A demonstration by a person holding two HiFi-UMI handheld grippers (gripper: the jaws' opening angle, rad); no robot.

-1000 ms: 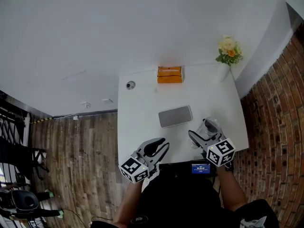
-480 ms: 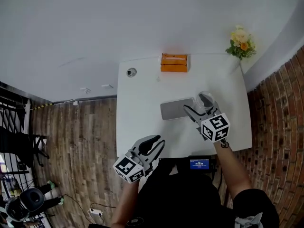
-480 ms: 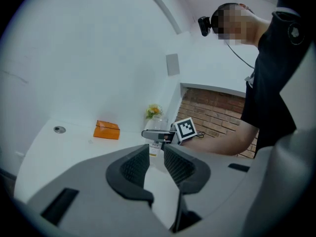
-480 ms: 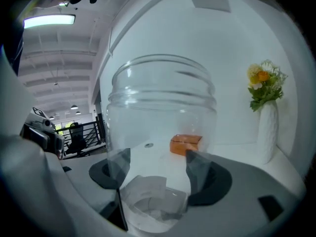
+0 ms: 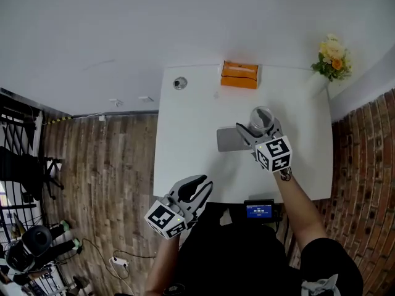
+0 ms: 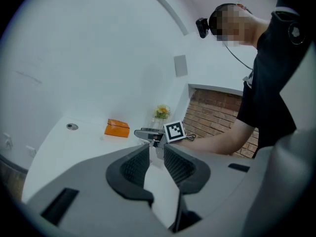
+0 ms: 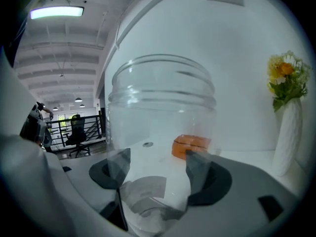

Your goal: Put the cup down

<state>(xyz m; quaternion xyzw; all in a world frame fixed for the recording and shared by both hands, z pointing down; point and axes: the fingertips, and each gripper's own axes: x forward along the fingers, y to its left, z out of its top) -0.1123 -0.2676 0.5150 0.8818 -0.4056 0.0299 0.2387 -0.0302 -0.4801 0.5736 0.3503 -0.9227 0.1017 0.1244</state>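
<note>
Centre right of frame: your right gripper (image 5: pixel 258 129) grips the clear cup (image 5: pixel 261 117) over the table (image 5: pixel 185 150). Lower it, then release. Left gripper (image 5: pixel 196 191): jaws narrowly apart, empty.

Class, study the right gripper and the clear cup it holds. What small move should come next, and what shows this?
Probably lower the cup straight down onto the white table, then open the jaws. The right gripper is shut on the cup, which stands upright near the right end of the grey pad. The left gripper holds nothing.
</note>
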